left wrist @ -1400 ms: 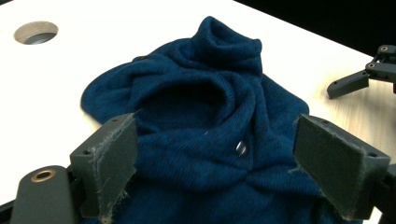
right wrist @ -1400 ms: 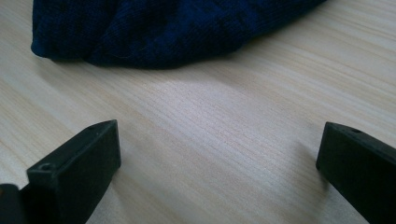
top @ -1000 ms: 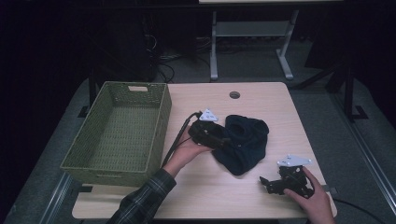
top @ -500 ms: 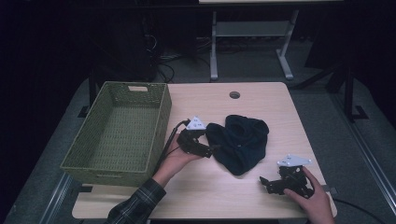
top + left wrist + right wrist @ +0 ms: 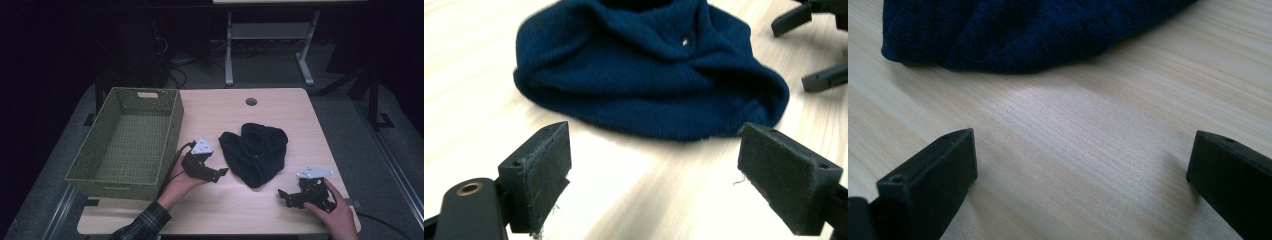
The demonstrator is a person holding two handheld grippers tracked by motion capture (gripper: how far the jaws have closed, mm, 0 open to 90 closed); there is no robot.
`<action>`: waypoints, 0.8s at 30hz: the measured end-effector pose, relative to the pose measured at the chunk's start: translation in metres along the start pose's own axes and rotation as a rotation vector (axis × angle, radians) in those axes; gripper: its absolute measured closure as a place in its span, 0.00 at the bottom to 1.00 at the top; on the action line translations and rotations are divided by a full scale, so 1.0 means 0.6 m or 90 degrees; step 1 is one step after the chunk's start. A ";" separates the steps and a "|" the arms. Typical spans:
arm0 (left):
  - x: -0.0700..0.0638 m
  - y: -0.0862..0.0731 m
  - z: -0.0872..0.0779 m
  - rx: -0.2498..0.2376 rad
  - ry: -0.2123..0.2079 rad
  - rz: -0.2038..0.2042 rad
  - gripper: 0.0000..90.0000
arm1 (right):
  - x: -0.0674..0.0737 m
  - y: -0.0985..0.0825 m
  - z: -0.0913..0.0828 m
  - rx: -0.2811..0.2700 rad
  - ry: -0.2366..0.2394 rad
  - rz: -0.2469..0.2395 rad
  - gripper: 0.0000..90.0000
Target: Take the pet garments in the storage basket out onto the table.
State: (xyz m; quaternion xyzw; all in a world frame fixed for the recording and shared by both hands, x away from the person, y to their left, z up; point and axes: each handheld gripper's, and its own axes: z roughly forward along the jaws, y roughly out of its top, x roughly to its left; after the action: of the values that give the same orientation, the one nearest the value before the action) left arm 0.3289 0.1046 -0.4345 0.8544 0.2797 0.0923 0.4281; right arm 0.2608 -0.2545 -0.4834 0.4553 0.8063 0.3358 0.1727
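Your left tool (image 5: 212,172) sits low over the surface (image 5: 300,110) with its jaws spread wide and nothing between them; in the left gripper view the two felt pads (image 5: 546,165) frame bare wood, and the hat (image 5: 649,75) lies straight ahead of them, just beyond the tips. Your right tool (image 5: 292,196) rests on the surface with its jaws equally wide apart and empty; in the right gripper view the hat (image 5: 1013,30) shows only as a dark knit edge farther off, across a stretch of wood. Taking the hat (image 5: 255,150) as the landmark: the left tool is just beside its left edge and pointing into it, the right tool stands off its near right corner and a little farther away, and the basket (image 5: 125,140) stands beyond the left tool on the hat's left, well apart from the knit and empty. The hat lies crumpled, its long axis running roughly from its far end toward you, so its left flank faces the left tool broadside. By my reading the left hand is the nearer and better aimed one: a short push forward should bring the folded rim between the pads. Go in low, since the rim lies flat on the wood and could slip under the lower pad.
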 end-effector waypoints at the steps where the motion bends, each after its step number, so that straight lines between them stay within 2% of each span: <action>1: -0.001 -0.004 -0.002 0.005 0.002 0.002 0.15 | 0.000 0.000 0.000 0.000 0.000 0.000 0.00; 8: -0.008 -0.039 -0.002 0.020 0.026 -0.010 0.15 | 0.000 0.000 0.000 0.000 0.000 0.000 0.00; 12: -0.010 -0.053 0.000 0.040 0.038 0.005 0.15 | 0.000 0.000 0.000 0.000 0.000 0.000 0.00; 17: -0.009 -0.067 0.006 0.065 0.042 0.008 0.14 | 0.000 0.000 0.000 0.000 0.000 0.000 0.00; 22: -0.011 -0.073 0.012 0.081 0.042 0.010 0.14 | 0.000 0.000 0.000 0.000 0.000 0.000 0.00; 24: -0.011 -0.077 0.015 0.077 0.048 0.017 0.14 | 0.000 0.000 0.000 0.000 0.000 0.002 0.00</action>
State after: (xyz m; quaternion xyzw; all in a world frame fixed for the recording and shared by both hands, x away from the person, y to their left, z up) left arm 0.3083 0.1168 -0.4758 0.8782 0.2894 0.1133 0.3637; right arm 0.2608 -0.2543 -0.4834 0.4565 0.8056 0.3361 0.1726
